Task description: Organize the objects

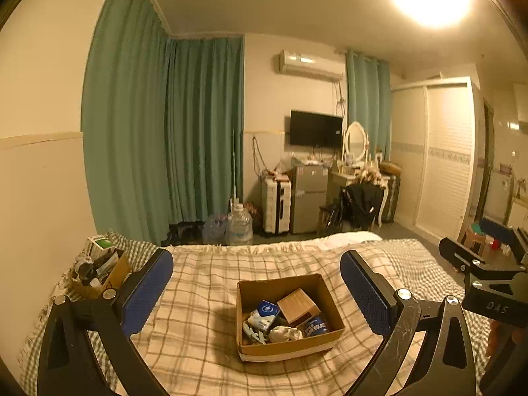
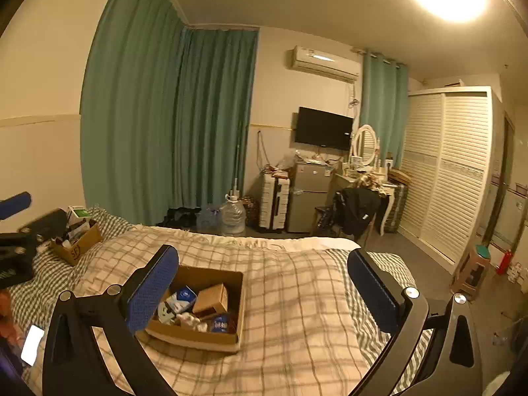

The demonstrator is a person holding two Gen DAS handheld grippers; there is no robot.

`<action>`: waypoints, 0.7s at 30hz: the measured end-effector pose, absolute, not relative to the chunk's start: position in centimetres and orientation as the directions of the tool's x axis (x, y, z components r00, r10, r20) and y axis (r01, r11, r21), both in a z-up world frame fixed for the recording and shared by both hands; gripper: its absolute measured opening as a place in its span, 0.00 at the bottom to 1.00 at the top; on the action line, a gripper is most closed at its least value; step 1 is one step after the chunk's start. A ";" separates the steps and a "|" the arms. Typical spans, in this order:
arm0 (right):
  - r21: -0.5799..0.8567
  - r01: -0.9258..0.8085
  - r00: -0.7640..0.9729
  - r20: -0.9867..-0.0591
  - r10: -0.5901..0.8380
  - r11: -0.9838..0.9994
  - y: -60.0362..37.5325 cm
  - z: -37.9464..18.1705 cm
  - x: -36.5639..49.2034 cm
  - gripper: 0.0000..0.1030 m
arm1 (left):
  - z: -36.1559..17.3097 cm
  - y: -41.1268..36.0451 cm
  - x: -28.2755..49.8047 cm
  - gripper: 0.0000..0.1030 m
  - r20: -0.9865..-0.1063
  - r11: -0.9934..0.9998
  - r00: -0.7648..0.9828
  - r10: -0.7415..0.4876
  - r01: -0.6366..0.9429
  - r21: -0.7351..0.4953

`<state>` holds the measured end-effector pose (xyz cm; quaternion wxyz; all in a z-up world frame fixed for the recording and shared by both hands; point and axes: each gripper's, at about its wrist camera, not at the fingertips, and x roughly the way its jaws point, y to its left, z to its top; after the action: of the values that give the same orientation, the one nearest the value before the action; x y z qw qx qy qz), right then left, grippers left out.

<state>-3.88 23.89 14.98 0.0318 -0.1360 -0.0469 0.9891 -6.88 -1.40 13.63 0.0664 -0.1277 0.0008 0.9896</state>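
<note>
1. Left gripper (image 1: 256,292): black frame with blue ribbed pads, jaws spread wide, nothing between the pads; held above the bed.
2. Right gripper (image 2: 263,292): same build, jaws equally wide and empty; its black body also shows at the right edge of the left wrist view.
3. Open brown cardboard box (image 1: 288,316): sits on the blanket mid-bed, apart from both grippers. Contents: a small tan wooden-looking box (image 1: 298,306) lying tilted, a blue-and-white packet (image 1: 266,312), a dark blue round tin (image 1: 315,326), and crumpled white items that cannot be told apart.
4. Second, smaller brown cardboard box (image 1: 99,279): near the wall at the bed's left side, crammed with upright dark items; a green-and-white carton (image 1: 99,242) stands just behind it.
5. Cream blanket with a grey check pattern (image 1: 204,297): covers the bed, over a green gingham sheet.
6. White-lit phone (image 2: 32,345): lying at the bed's left edge in the right wrist view.
7. Background: teal curtains (image 1: 165,132), clear water jug (image 1: 240,224) on the floor.
</note>
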 end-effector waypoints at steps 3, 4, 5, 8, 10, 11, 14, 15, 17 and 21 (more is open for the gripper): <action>-0.066 -0.053 -0.964 -0.258 0.069 -0.996 24.3 13.0 -2.2 1.00 | 11.7 -2.0 -5.2 1.00 -0.212 -0.993 -0.970 0.117 -0.108 -0.054; -0.055 -0.043 -0.963 -0.265 0.056 -0.998 24.5 12.3 -1.9 1.00 | 11.1 -2.2 -4.8 1.00 -0.209 -0.993 -0.972 0.106 -0.095 -0.065; -0.038 -0.029 -0.961 -0.275 0.038 -0.999 24.7 11.3 -1.7 1.00 | 10.0 -2.4 -4.5 1.00 -0.210 -0.994 -0.973 0.092 -0.079 -0.072; -0.039 -0.035 -0.951 -0.305 0.045 -0.999 24.8 8.0 -1.7 1.00 | 6.9 -2.6 -3.8 1.00 -0.230 -0.997 -0.972 0.051 -0.035 -0.070; -0.086 -0.052 -0.950 -0.304 0.076 -0.995 24.4 5.9 -2.1 1.00 | 5.2 -2.6 -3.5 1.00 -0.236 -0.997 -0.971 0.035 -0.018 -0.074; -0.096 -0.054 -0.948 -0.307 0.081 -0.994 24.3 5.1 -2.4 1.00 | 4.3 -2.6 -3.5 1.00 -0.246 -0.996 -0.968 0.041 -0.021 -0.082; -0.093 -0.024 -0.952 -0.302 0.051 -0.995 23.6 3.2 -2.6 1.00 | 2.4 -2.5 -3.5 1.00 -0.267 -0.995 -0.962 0.059 -0.034 -0.099; -0.088 -0.015 -0.951 -0.306 0.041 -0.996 23.4 2.6 -2.7 1.00 | 2.0 -2.3 -3.2 1.00 -0.265 -0.995 -0.962 0.061 -0.039 -0.088; -0.091 -0.005 -0.947 -0.319 0.034 -0.996 22.9 1.8 -2.9 1.00 | 1.5 -1.8 -2.8 1.00 -0.265 -0.998 -0.963 0.048 -0.038 -0.044; -0.090 0.000 -0.946 -0.324 0.030 -0.996 22.5 1.2 -3.1 1.00 | 1.0 -1.0 -2.7 1.00 -0.266 -0.999 -0.963 0.032 -0.035 0.006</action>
<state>-3.11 22.53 1.25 0.0077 -0.1645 -0.0445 0.9853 -2.74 -0.98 1.04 0.0169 -0.1343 0.0052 0.9908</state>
